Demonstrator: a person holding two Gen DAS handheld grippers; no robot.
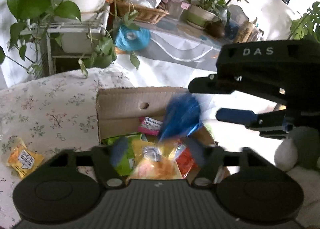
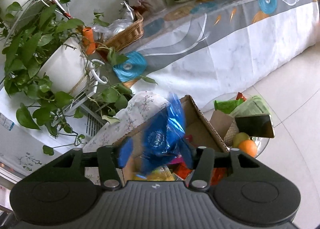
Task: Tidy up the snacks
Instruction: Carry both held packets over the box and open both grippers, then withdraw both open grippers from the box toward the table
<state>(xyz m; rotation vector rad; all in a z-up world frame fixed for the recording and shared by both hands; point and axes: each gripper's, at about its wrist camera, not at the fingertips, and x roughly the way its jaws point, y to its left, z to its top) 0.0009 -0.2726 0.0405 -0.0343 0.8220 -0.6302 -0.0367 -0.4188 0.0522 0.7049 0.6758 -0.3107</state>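
A cardboard box (image 1: pixel 120 105) on a floral cloth holds several snack packs: green, pink, red and a yellow-orange bag (image 1: pixel 158 166). My left gripper (image 1: pixel 157 153) is open just above the yellow-orange bag, blue pads either side. A blurred blue foil snack bag (image 1: pixel 181 117) is in the air over the box. My right gripper (image 1: pixel 202 102) is seen from the side at the right, jaws apart. In the right wrist view the blue bag (image 2: pixel 162 135) is between my right gripper's (image 2: pixel 156 156) open fingers, above the box (image 2: pixel 202 121). Another yellow snack pack (image 1: pixel 24 158) lies on the cloth at left.
Potted plants on a white stand (image 1: pixel 76 27) are behind the box. A low table (image 2: pixel 230 35) with wicker basket (image 1: pixel 144 12), pots and blue twine roll (image 1: pixel 133 38) stands beyond. A glass bowl (image 2: pixel 258 145) with fruit, packs and a dark phone-like slab sits right of the box.
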